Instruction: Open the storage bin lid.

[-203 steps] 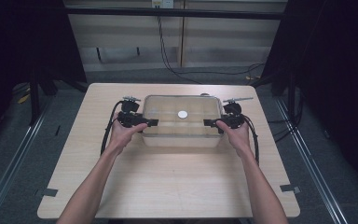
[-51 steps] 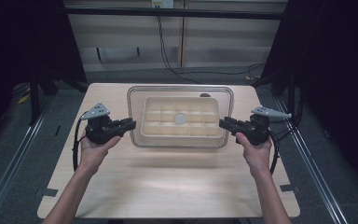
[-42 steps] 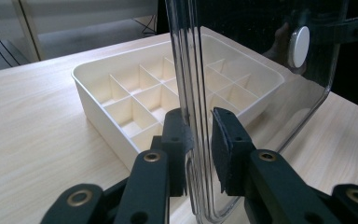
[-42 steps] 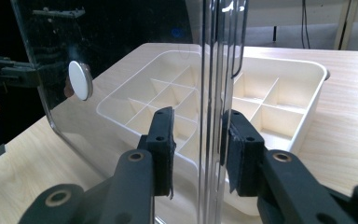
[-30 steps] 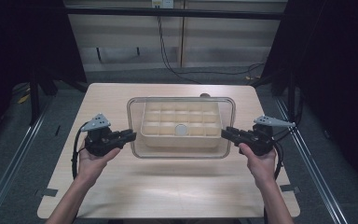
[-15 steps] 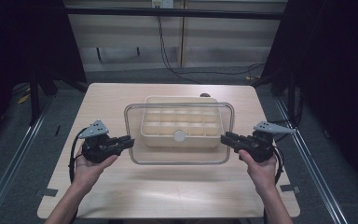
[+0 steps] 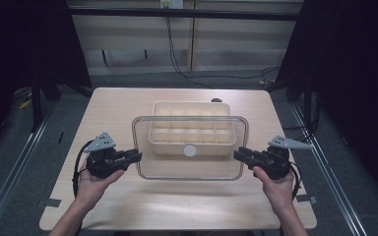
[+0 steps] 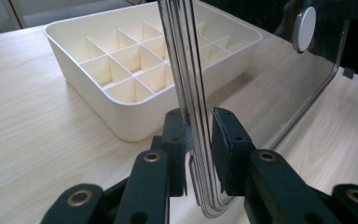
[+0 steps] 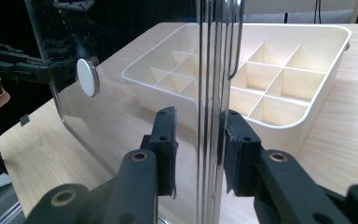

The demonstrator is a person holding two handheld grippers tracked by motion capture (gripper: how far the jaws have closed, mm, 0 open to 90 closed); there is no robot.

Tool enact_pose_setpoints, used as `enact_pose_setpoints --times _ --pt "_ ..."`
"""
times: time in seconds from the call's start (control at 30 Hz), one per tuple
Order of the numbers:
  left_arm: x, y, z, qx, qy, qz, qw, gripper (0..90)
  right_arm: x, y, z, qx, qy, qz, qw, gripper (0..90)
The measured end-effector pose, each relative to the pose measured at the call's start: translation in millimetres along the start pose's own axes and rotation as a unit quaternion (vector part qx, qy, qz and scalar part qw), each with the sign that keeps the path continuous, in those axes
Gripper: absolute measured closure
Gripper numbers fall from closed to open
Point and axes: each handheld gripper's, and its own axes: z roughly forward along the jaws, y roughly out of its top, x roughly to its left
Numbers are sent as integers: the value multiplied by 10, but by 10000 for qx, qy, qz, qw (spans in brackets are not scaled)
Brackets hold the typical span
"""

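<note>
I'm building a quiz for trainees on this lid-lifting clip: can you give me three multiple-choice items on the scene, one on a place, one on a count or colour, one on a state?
1. Where is the clear lid relative to the cream divider tray?
A. Fitted on the tray
B. Lifted off, on the person's side of it
C. On the floor

2. What colour is the round knob on the lid?
A. White
B. Red
C. Black

3. How are the left gripper and the right gripper set?
A. Both open, away from the lid
B. One holds the tray
C. Each shut on an end of the lid

Answers: 1 B, the high view shows the tray's compartments uncovered; 2 A, it shows white in every view; 3 C, both gripper views show the rim between the jaws.
</note>
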Motion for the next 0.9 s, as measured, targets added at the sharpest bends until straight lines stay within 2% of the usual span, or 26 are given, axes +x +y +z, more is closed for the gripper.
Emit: enact_pose_setpoints --times 0.27,0.37,0.5,0.63,0.73,0.9 --pt "-40 -88 -31 150 -7 2 9999 759 52 -135 -16 134 47 62 9999 689" --pt "-51 -134 -29 164 -72 -71 9998 759 65 -166 -31 158 65 71 9998 690" --pt "-75 -182 -20 269 -32 -59 9996 759 83 -218 -42 212 62 83 9997 692" --pt "-97 -218 -3 329 -67 -47 9994 758 80 -267 -58 256 79 101 9996 693" --pt "-115 -270 -1 309 -179 -104 9993 759 67 -289 -67 298 94 113 9994 691" --pt "-140 -359 -8 383 -219 -147 9989 759 81 -364 -79 353 112 165 9992 691"
